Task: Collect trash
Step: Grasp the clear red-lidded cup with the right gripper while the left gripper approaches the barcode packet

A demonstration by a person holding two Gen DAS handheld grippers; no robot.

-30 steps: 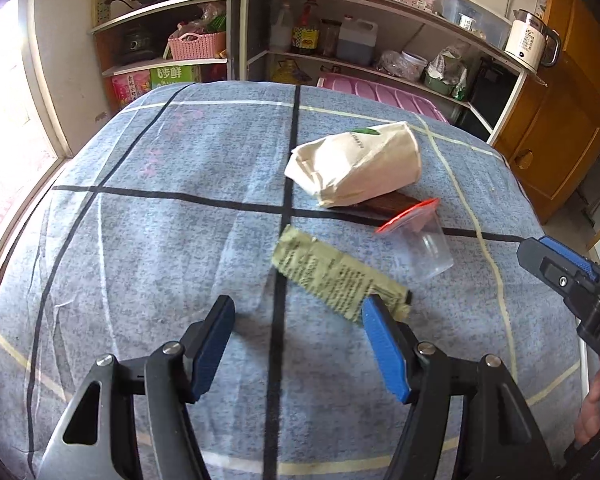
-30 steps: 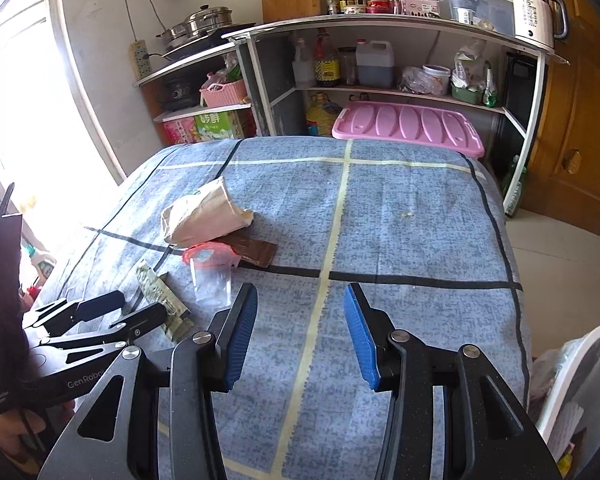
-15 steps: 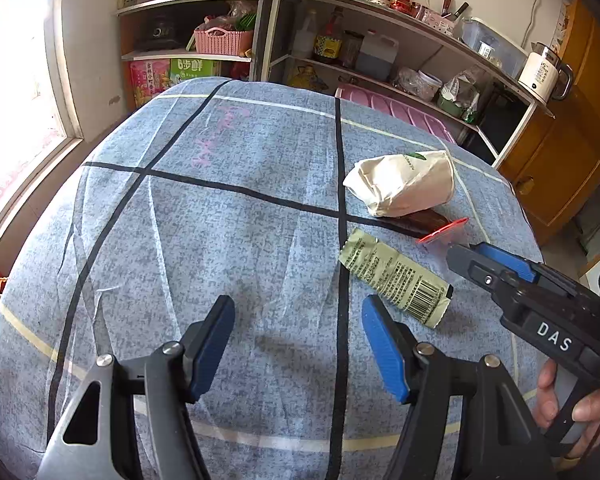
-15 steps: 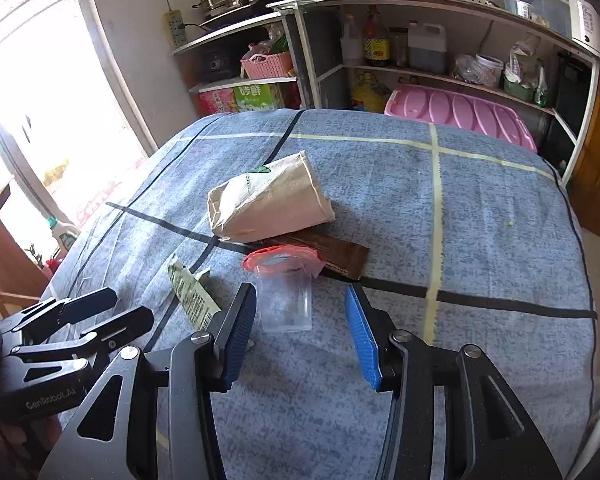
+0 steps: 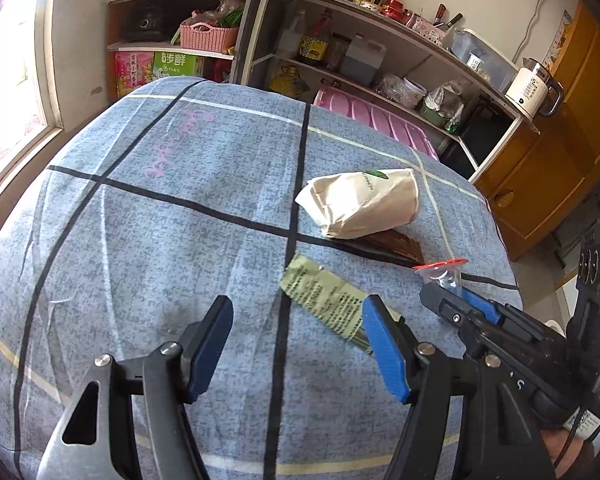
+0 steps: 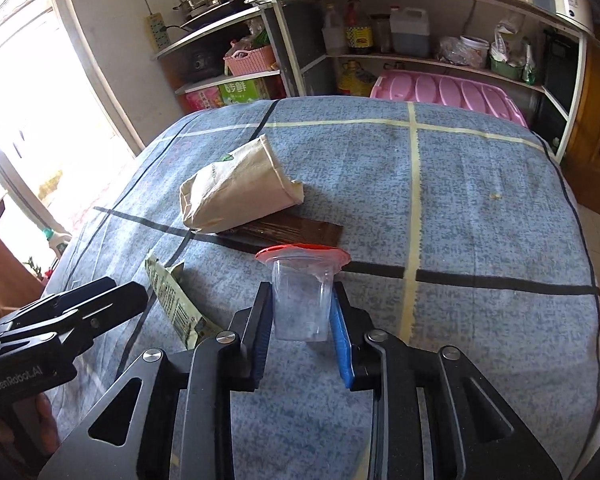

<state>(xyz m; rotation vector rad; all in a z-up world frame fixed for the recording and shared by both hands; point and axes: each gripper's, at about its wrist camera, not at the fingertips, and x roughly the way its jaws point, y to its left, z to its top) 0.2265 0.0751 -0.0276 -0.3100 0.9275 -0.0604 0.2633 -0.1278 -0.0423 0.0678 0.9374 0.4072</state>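
Note:
A clear plastic cup [image 6: 302, 300] with a red rim lies on the blue checked cloth, its mouth pointing away. My right gripper [image 6: 302, 292] has the cup between its blue pads and its jaws are closing, the pads touching both sides. In the left wrist view the same cup [image 5: 444, 276] shows just ahead of the right gripper [image 5: 440, 296]. My left gripper [image 5: 296, 308] hangs open over the cloth, its right finger beside a green wrapper [image 5: 324, 300]. Behind lie a beige paper bag [image 5: 360, 204] and a brown wrapper [image 5: 392, 246] partly under it.
The blue cloth [image 6: 480, 200] covers a rounded table. Behind it stand shelves [image 6: 420, 56] with bottles, jars and a pink basket, and a pink tray [image 6: 448, 92] leans at their foot. A wooden cabinet [image 5: 540, 168] is at the right, a bright window at the left.
My right gripper moved forward and down to the clear cup and narrowed its jaws around it. The left gripper rolled slightly and stayed open over the green wrapper.

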